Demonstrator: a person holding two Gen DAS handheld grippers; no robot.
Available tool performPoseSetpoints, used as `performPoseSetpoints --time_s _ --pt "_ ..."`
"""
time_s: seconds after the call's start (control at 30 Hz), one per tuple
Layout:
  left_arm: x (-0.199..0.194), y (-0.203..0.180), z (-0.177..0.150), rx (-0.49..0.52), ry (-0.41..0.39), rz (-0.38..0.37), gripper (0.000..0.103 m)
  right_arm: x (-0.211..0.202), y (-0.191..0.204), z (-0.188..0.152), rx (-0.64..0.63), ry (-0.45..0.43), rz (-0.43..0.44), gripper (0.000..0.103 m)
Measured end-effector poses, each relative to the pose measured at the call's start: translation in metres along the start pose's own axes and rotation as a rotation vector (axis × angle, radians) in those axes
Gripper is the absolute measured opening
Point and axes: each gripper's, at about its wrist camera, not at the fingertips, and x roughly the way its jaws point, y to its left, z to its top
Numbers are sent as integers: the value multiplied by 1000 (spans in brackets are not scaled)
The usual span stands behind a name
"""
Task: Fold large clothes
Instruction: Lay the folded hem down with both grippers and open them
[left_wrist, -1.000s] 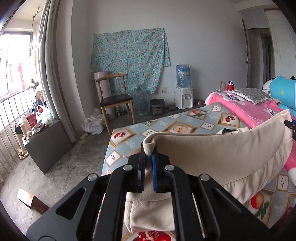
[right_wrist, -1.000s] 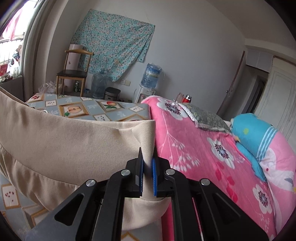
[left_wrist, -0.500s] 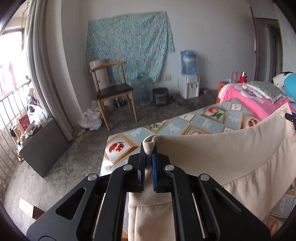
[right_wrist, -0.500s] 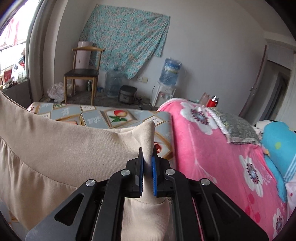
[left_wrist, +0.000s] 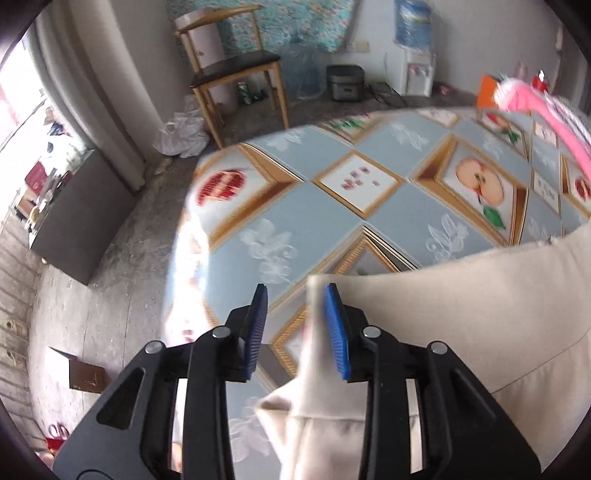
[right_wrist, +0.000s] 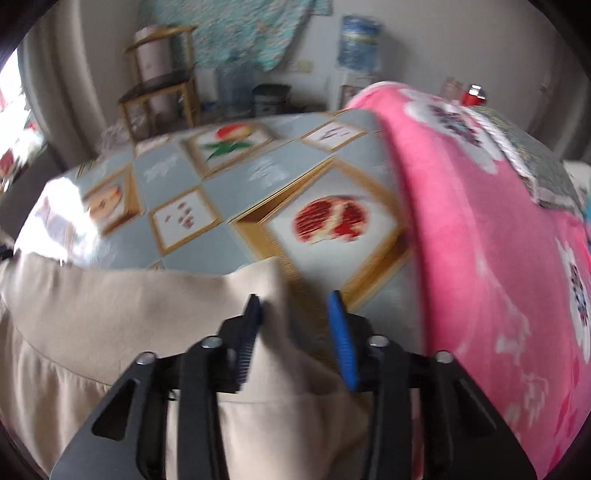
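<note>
This is a bedroom in a home: a bed with a fruit-patterned sheet (left_wrist: 332, 229) and pink floral blanket (right_wrist: 480, 229), a wooden chair (left_wrist: 236, 70), a water dispenser (left_wrist: 413, 55), a curtain (left_wrist: 107, 85).

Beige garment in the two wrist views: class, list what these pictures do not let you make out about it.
- Lower part of the beige garment: cut off by the bottom edge and hidden behind the open left tool, left wrist view.
- Whether the cloth touches the right tool pads: motion blur, right wrist view.
- Garment type and full shape: only an upper band shows in either view.
</note>
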Motion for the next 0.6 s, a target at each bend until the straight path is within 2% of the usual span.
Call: performPoseSetpoints --time_s 0.13,0.2,0.3,0.37,0.43,0.53,0.6 --pt "-41 28 -8 -67 -64 -27 33 -46 -34 -10 139 -55 109 42" --pt "-61 31 -20 -55 -83 -65 36 -74 -34 -31 143 -82 184 42" --pt "-87 20 -52 -20 -73 -189 39 -103 -14 -76 74 -58 260 45" --pt "-93 10 -77 -11 -33 -270 40 -114 5 -106 22 -23 279 45" --pt "-86 3 -102 -33 24 -308 40 -115 17 -132 -12 4 279 45" --pt "-61 3 -129 -71 105 -227 42 -93 16 -160 8 92 212 47" --pt "-65 9 -136 -115 71 -253 42 -92 15 -167 34 98 216 47"
